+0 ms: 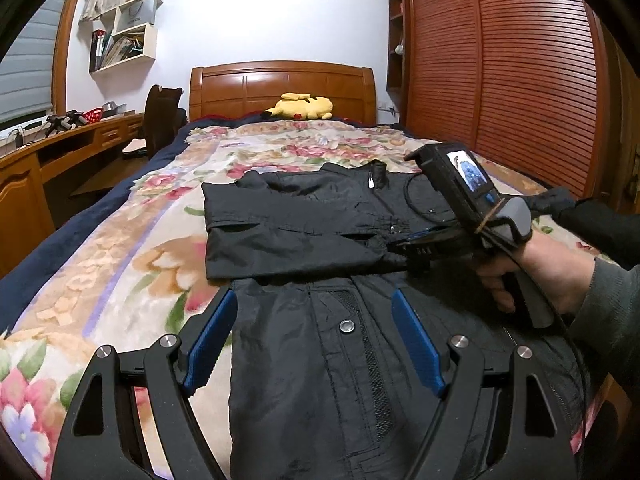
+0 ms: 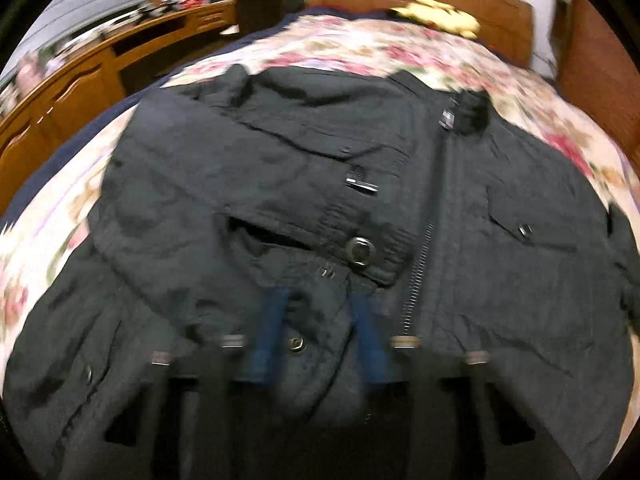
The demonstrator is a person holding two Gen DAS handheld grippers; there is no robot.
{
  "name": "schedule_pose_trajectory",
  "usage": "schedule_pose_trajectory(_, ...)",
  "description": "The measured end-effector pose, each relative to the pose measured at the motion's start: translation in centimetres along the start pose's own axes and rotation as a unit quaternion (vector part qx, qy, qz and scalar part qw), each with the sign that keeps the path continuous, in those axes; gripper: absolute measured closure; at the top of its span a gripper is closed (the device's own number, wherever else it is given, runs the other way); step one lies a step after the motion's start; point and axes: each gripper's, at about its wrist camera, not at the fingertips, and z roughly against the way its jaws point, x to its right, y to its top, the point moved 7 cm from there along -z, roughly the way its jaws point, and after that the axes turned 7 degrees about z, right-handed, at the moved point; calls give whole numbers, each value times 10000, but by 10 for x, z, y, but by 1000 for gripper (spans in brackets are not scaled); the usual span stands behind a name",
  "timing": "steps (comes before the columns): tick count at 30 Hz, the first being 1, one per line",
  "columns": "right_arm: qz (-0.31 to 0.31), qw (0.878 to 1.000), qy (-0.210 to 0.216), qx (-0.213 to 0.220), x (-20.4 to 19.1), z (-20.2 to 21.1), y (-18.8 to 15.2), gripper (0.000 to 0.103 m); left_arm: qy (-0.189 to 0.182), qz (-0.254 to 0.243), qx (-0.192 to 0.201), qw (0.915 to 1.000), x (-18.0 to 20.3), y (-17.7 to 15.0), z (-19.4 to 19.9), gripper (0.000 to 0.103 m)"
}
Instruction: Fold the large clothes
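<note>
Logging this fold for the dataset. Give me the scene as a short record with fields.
surface: bed with floral blanket
garment: black jacket, front up, zipped, collar toward the headboard
fold state: one sleeve lies folded across the chest
left tongs: open, hovering above the jacket's lower front
right tongs: blurred, blue fingers apart, fabric between them, grip uncertain
background: yellow plush toy by the headboard
</note>
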Motion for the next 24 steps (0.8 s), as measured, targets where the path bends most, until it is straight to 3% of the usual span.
schedule_pose_trajectory(4, 661, 9975, -212, 126, -19, 12, -7, 93, -21, 23, 20, 10000, 1, 0, 0, 23)
schedule_pose_trajectory(13, 770, 9924, -621, 729, 7, 89, -29, 94, -75, -9, 102, 9999, 8, 2, 5, 23)
schedule_pose_trajectory(24, 688, 9873, -1355, 460, 29, 153, -95, 94, -274, -39, 160, 9995, 28, 7, 3, 23)
